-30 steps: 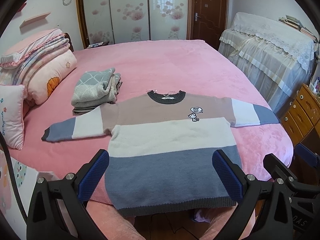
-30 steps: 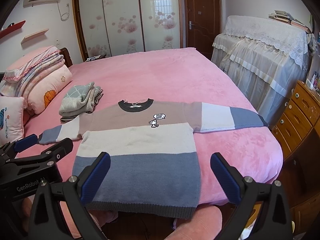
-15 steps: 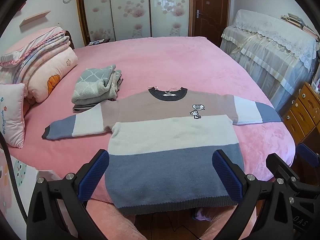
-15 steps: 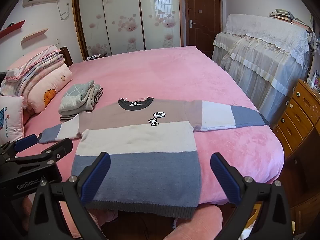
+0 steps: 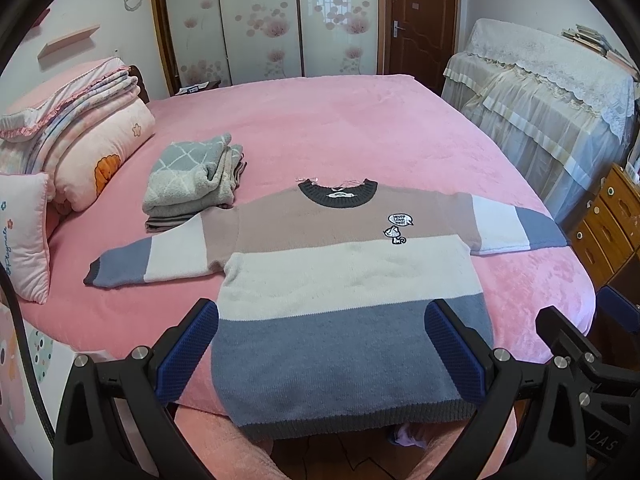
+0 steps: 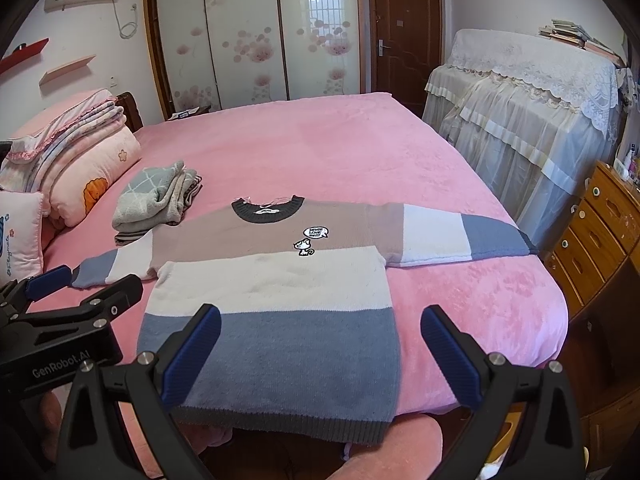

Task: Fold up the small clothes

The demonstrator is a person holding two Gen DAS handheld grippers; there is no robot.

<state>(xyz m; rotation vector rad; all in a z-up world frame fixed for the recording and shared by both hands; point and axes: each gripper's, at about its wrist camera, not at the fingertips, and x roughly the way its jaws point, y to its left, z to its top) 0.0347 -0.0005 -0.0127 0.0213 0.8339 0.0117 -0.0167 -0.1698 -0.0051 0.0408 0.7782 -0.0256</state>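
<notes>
A striped sweater lies flat and face up on the near part of the pink bed, both sleeves spread wide and its dark hem hanging a little over the near edge. The left tool and the right tool hover above that hem with their jaws spread wide, holding nothing. A pile of folded clothes sits to the far left, touching or just beside the left sleeve. Likely risks: pinching only the top layer of knit so the fold drags unevenly, tugging the overhanging hem so the sweater slides off the bed, or sweeping the left sleeve into the pile.
</notes>
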